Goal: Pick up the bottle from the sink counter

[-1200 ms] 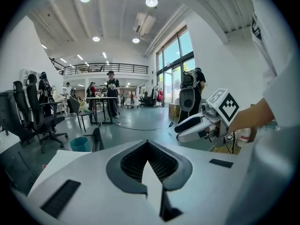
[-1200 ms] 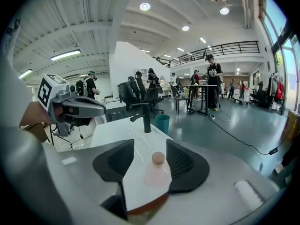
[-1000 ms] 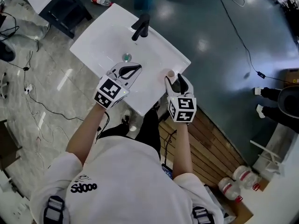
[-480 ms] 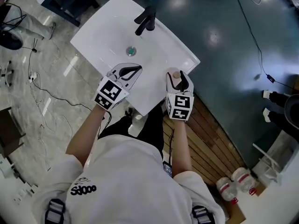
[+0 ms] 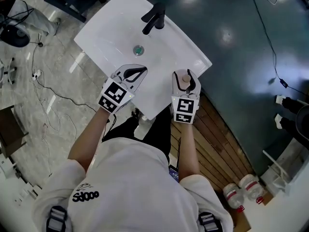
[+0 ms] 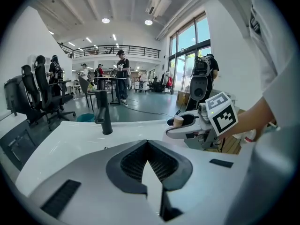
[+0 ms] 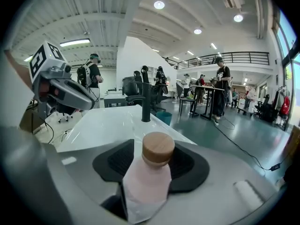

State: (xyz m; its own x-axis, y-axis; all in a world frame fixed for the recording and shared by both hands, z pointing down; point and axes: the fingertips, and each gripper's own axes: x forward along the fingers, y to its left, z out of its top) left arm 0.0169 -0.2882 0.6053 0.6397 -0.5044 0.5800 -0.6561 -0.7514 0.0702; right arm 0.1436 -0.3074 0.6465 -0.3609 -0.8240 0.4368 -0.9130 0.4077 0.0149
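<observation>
A pale pink bottle (image 7: 146,184) with a round wooden cap (image 5: 183,79) stands upright between the jaws of my right gripper (image 5: 185,81), which is shut on it at the near right corner of the white sink counter (image 5: 111,30). In the left gripper view the bottle cap (image 6: 178,121) shows inside the right gripper (image 6: 190,125). My left gripper (image 5: 139,72) hovers over the counter's near edge, left of the bottle. Its jaws are shut with nothing between them (image 6: 147,144).
A black faucet (image 5: 153,18) stands at the far side of the basin, with the drain (image 5: 138,49) in front of it. Wooden decking (image 5: 219,139) lies to the right, with plastic bottles (image 5: 244,190) on the floor. Cables trail over the floor at left (image 5: 53,95).
The right gripper has moved up around the bottle, which stood just off its jaws a second ago, and now holds it. The left gripper has hardly moved.
</observation>
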